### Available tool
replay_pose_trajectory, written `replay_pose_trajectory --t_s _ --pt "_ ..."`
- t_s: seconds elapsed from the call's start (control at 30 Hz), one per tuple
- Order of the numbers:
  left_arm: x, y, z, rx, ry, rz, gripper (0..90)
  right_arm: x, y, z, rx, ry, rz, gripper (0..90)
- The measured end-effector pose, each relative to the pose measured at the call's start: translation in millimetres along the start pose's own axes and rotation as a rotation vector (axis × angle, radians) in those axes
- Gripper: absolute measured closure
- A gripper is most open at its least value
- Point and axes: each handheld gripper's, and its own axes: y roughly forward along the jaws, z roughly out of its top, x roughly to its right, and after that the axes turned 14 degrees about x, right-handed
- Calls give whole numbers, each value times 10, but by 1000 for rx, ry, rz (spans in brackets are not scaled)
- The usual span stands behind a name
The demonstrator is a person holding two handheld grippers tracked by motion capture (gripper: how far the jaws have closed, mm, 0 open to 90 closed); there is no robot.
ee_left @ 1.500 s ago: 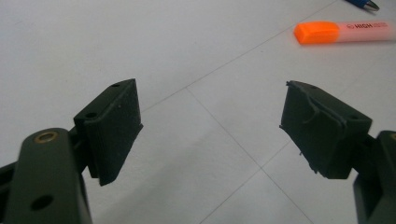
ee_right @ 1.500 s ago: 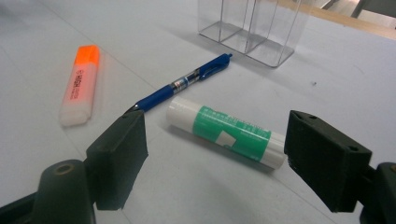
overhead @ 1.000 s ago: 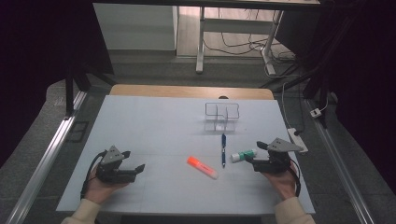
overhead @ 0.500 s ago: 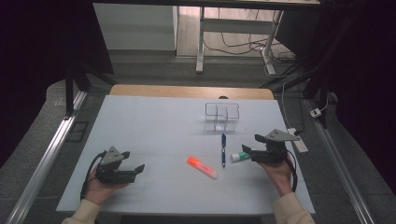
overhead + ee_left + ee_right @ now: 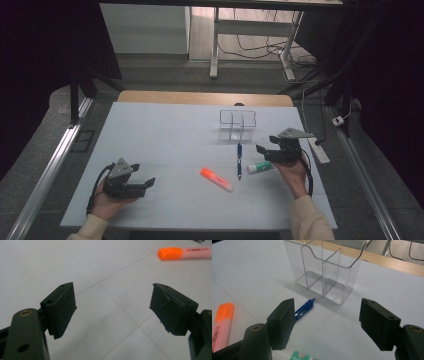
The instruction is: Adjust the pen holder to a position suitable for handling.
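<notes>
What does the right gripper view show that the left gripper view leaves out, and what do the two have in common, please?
Right gripper view alone: the clear plastic organizer standing upright with its compartments empty, the blue pen lying in front of it, and the green-and-white tube at the bottom edge, below the open right gripper. Left gripper view alone: the open left gripper, nothing between its jaws. Both: the orange highlighter lying flat on the white table.
</notes>
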Motion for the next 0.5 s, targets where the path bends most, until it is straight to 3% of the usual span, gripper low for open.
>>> replay_pose_trajectory --t_s 0.1,0.5 --pt "-14 -3 1 3 -4 -1 207 27 48 65 10 32 -14 333" --pt "-20 12 -2 -4 -4 -6 207 168 210 219 -17 56 -60 392"
